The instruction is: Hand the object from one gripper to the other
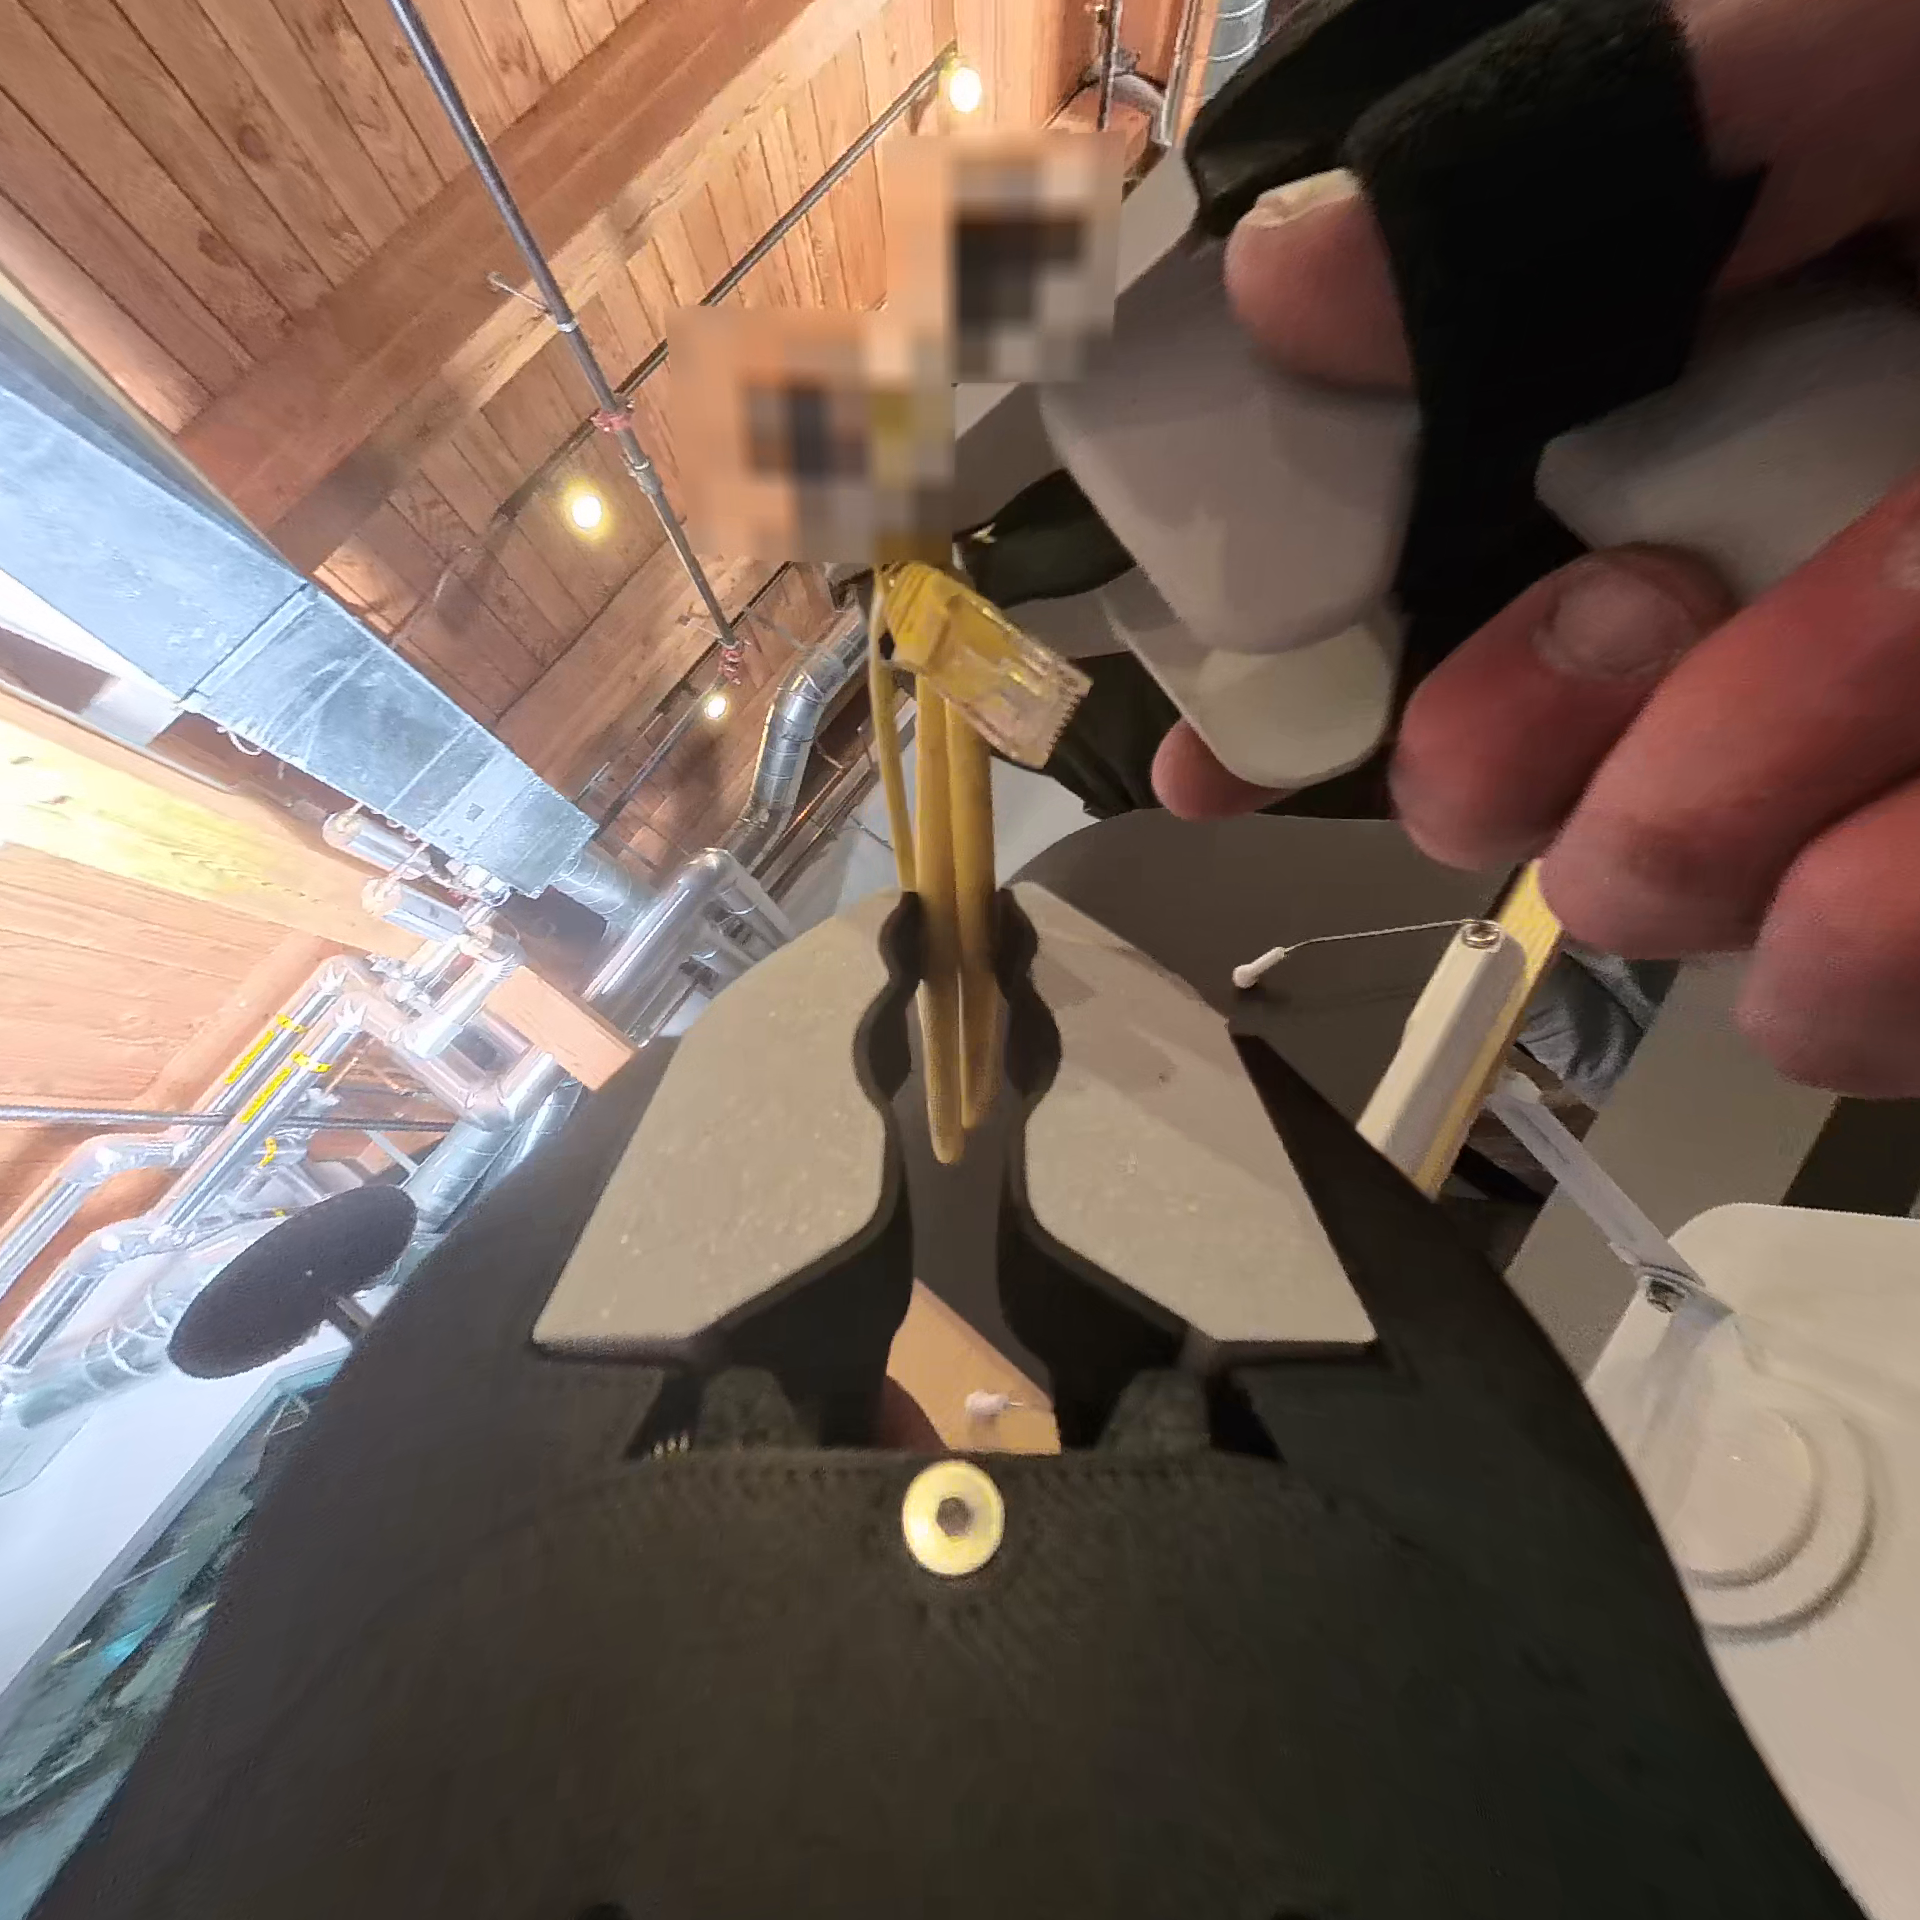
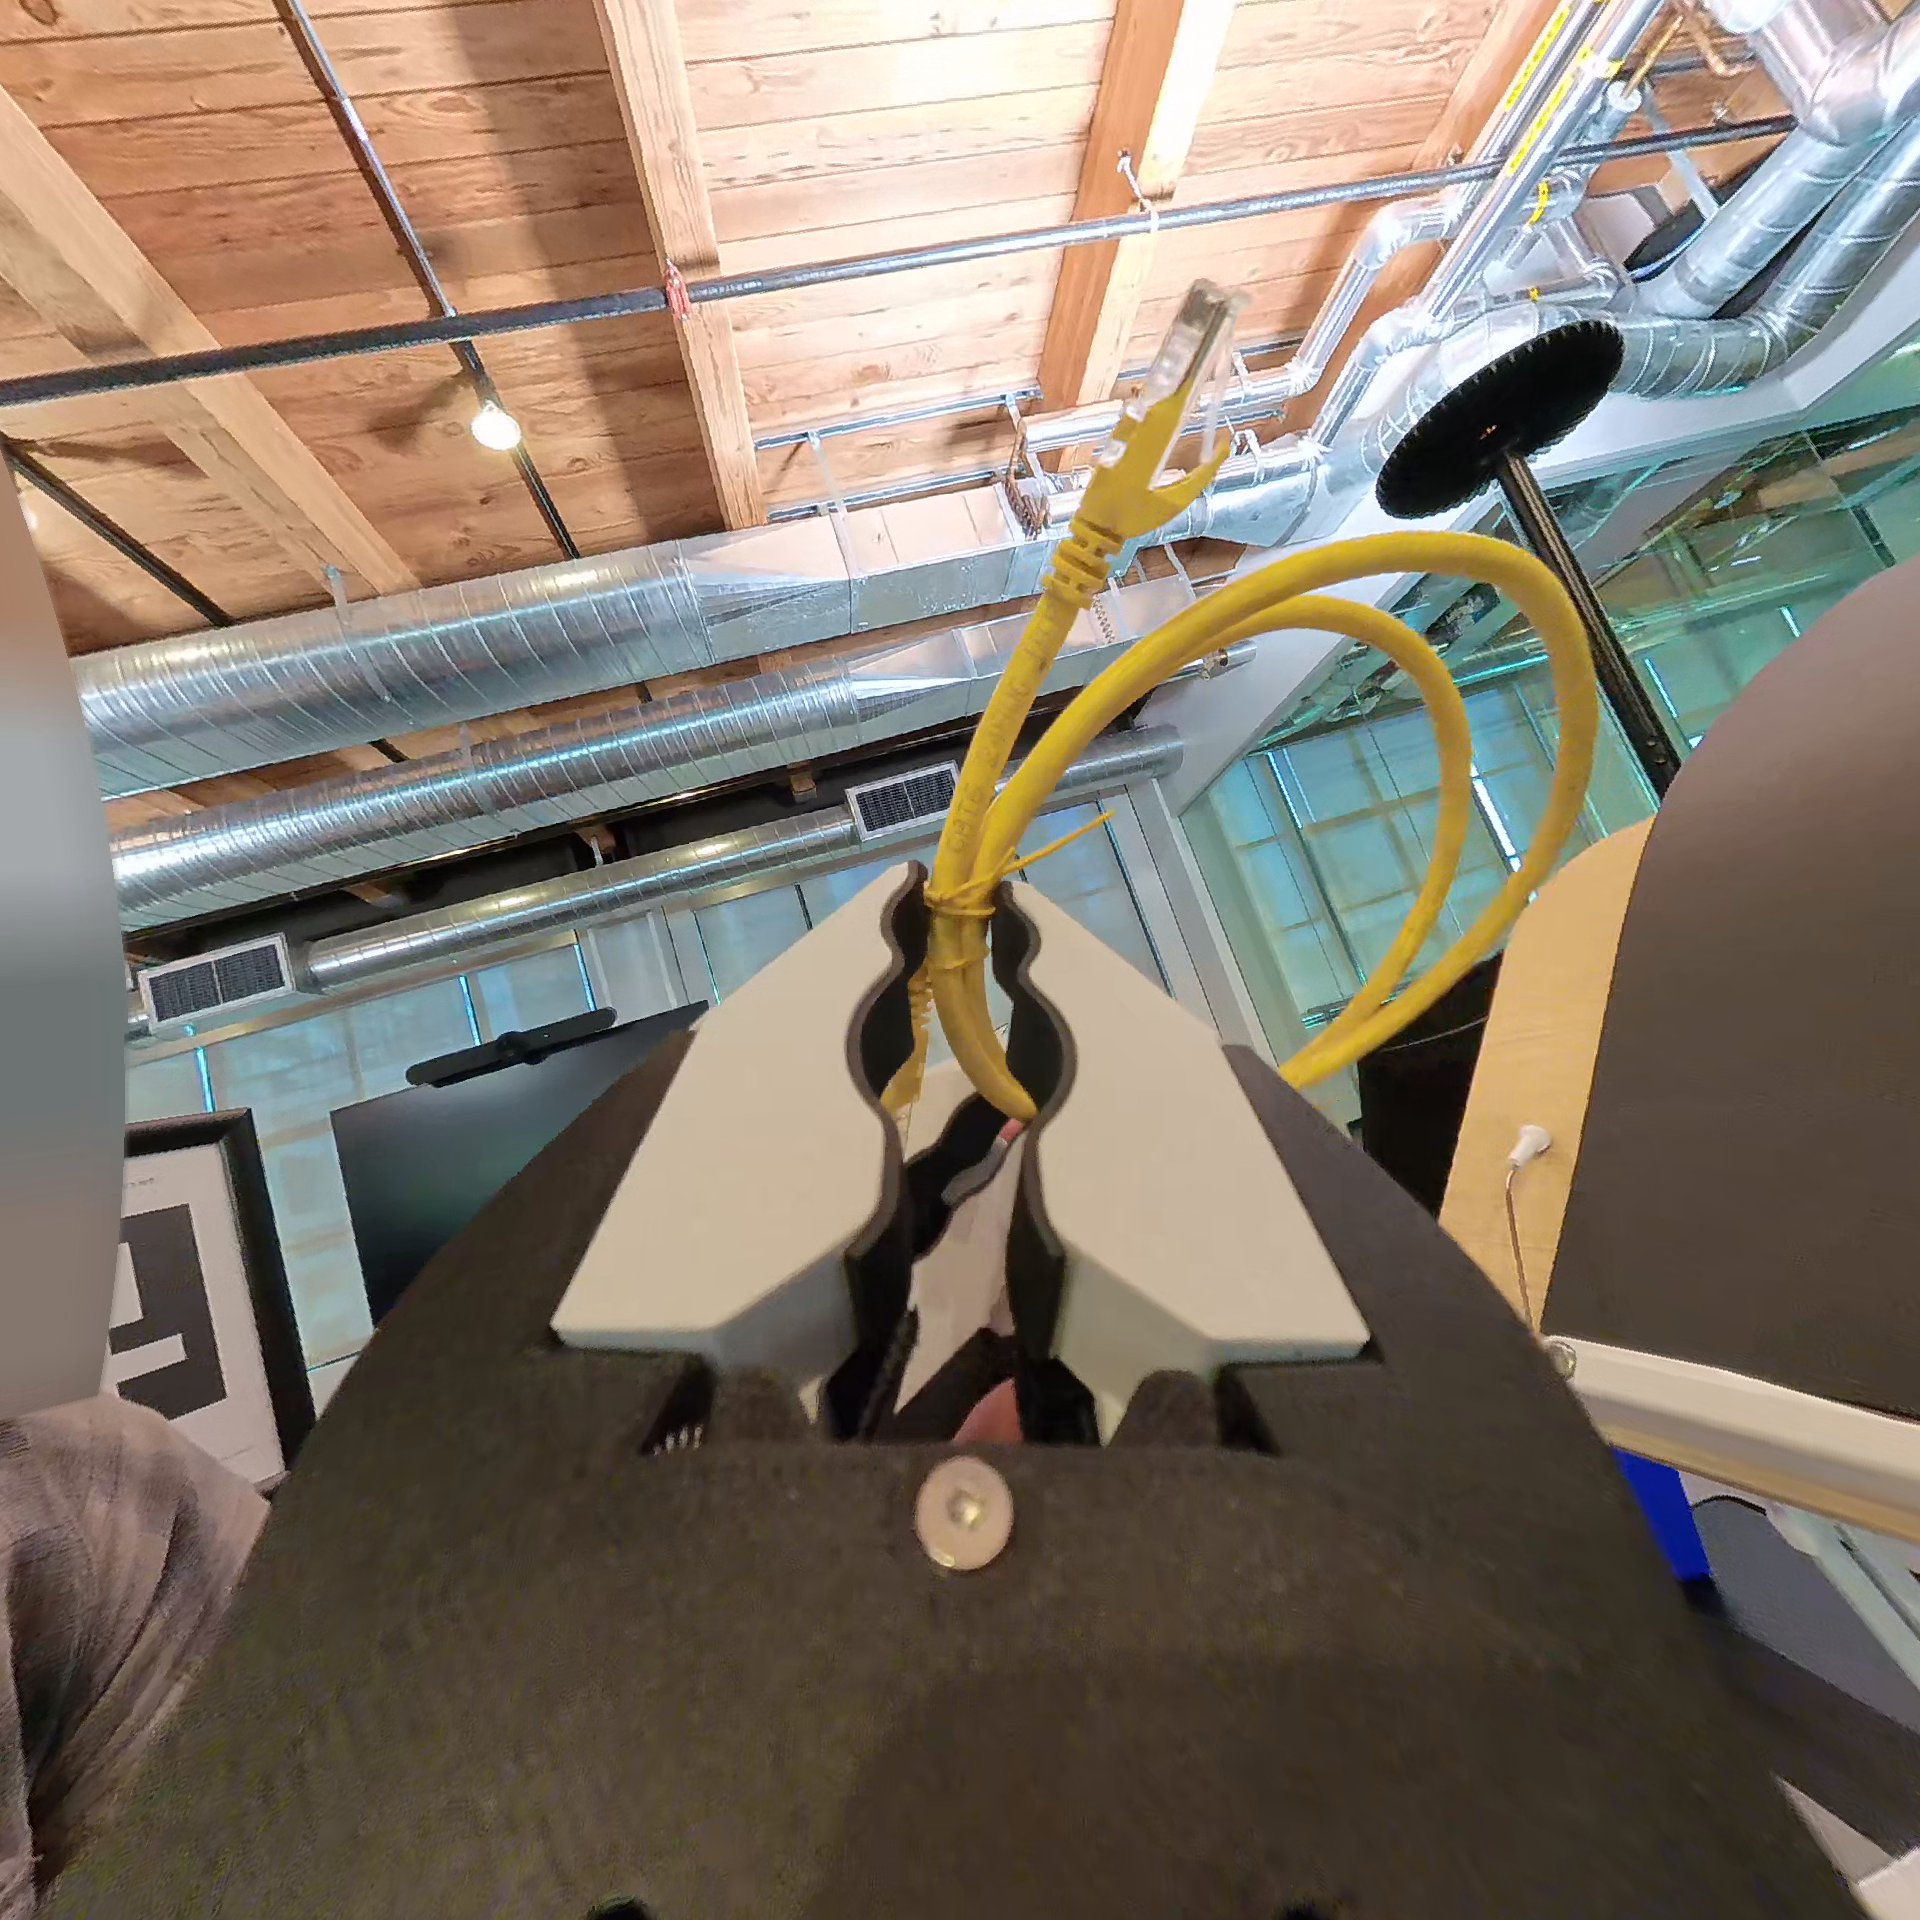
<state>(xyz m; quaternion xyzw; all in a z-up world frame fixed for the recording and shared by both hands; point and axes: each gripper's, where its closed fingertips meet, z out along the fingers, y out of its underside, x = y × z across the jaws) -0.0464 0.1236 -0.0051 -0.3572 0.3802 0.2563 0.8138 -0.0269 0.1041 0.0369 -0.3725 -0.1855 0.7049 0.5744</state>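
A yellow network cable, coiled and bound with a yellow tie, has clear plug ends. My left gripper is shut on a bundle of its strands, which run up between the fingertips. My right gripper is shut on the same cable right at the tie; loops arc out to the right and one plug points up. In the left wrist view a gloved hand holds the other gripper's white handle close behind the cable. The other gripper's dark body fills the right edge of the right wrist view.
Both views point up at a wooden plank ceiling with silver ducts, pipes and lamps. A black round disc on a pole stands by glass walls. A framed black-and-white marker is at lower left. Left tips to right tips: about 5 cm.
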